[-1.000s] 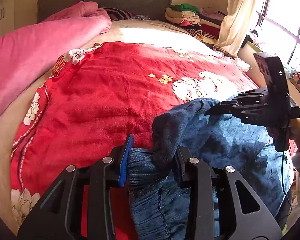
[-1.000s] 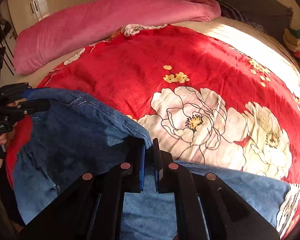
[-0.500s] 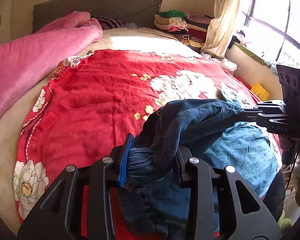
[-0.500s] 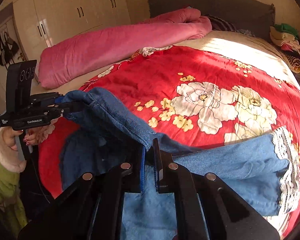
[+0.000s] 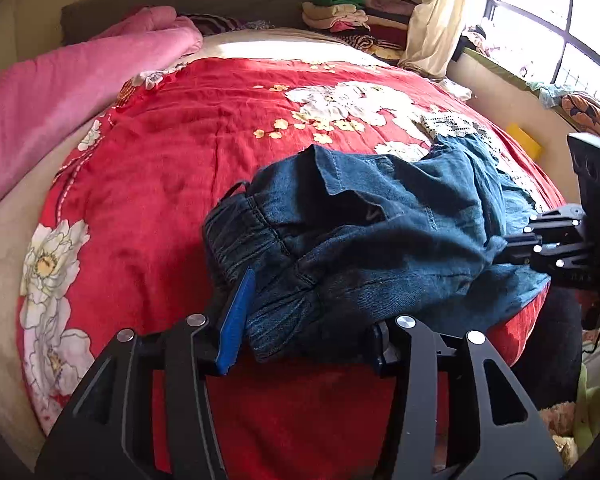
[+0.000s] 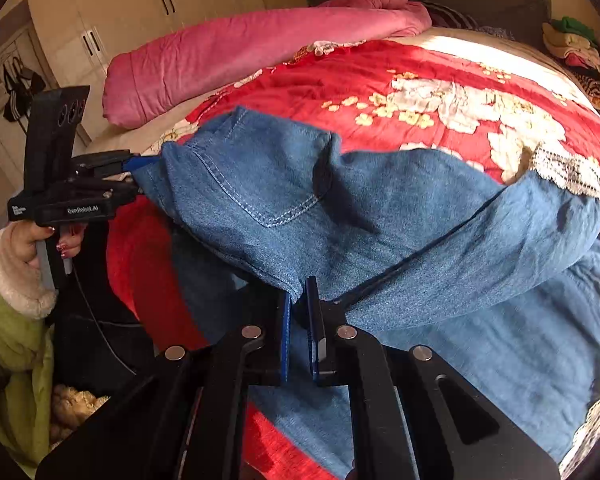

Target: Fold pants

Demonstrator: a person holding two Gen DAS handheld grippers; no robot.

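Blue denim pants (image 6: 380, 216) hang bunched between both tools above the red floral blanket (image 5: 172, 184) on the bed, with the legs trailing right toward the lace hem. The left tool (image 5: 308, 320) is clamped on the elastic waistband. The right tool (image 6: 299, 320) is pinched shut on the fabric near the crotch seam.

Pants: dark blue denim pants (image 5: 360, 248), bunched, waistband toward the camera, on the bed.
Left tongs (image 5: 306, 334): fingers spread wide around the waistband bunch; blue pad (image 5: 238, 320) against the denim.
Right tongs (image 5: 500, 250): at right edge, tips buried in denim.
Bed cover: red floral blanket (image 5: 172, 168).
Beside it: rolled pink quilt (image 5: 60, 88).
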